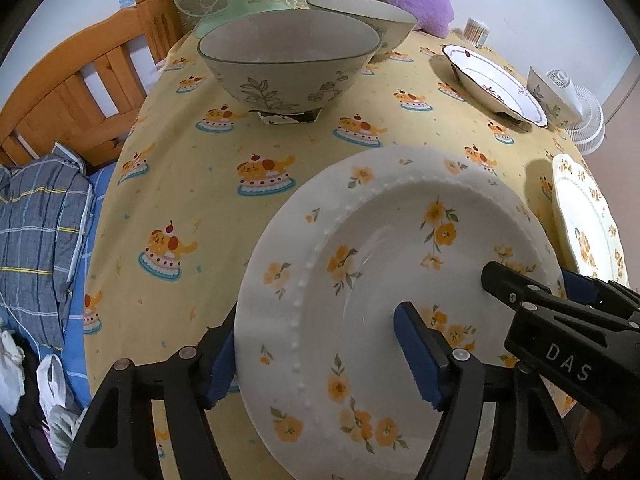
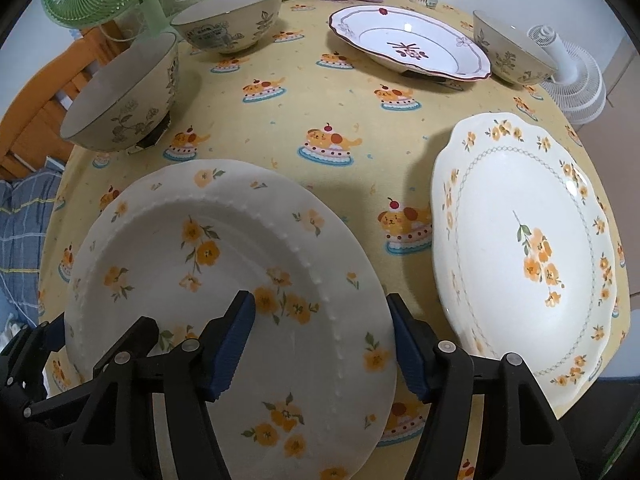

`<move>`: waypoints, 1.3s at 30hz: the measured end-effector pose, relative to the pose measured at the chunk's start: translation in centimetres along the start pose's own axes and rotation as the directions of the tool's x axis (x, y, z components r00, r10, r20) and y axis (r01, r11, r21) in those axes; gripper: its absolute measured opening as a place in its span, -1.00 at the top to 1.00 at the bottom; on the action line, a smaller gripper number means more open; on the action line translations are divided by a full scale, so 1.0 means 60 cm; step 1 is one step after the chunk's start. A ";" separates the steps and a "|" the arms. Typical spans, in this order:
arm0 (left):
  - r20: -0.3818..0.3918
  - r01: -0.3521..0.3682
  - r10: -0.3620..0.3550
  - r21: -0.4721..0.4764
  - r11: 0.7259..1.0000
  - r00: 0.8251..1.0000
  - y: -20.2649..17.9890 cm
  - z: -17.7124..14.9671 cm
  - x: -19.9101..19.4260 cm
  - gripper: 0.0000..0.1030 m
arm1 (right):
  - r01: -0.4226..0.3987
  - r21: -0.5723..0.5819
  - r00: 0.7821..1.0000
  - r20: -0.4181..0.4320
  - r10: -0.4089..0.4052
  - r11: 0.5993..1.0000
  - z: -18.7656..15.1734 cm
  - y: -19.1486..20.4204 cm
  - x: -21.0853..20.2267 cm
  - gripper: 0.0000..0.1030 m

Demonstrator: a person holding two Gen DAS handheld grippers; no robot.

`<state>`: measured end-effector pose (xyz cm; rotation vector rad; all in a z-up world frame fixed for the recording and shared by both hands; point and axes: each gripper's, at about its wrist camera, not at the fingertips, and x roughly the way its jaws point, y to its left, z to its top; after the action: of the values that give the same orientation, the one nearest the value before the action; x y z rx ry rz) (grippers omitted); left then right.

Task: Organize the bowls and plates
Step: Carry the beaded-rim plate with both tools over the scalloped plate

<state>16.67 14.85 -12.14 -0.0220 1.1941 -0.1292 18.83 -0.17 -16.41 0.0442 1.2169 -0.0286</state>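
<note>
Plates first: your beaded white plate with orange flowers sat near the front edge of the yellow tablecloth, tipped up a bit. Your left gripper and right gripper each straddled an opposite rim, fingers one above, one below, but I couldn't tell if the pads actually pinched. Scalloped flower plate lay just beside it.

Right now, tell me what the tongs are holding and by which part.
Nothing clamped: left tongs and right tongs each straddle opposite rims of the orange-flowered plate, jaws apart.
</note>
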 end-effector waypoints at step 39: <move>0.072 -0.079 0.088 -0.110 0.991 0.994 -0.153 0.022 -0.092 -0.46 | -0.084 -0.100 0.994 0.061 0.091 0.991 0.035 -0.139 -0.099 -0.30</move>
<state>15.10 6.29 -5.74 -0.0703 1.1230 0.0093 18.37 -8.61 -10.25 0.0117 1.1484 0.1052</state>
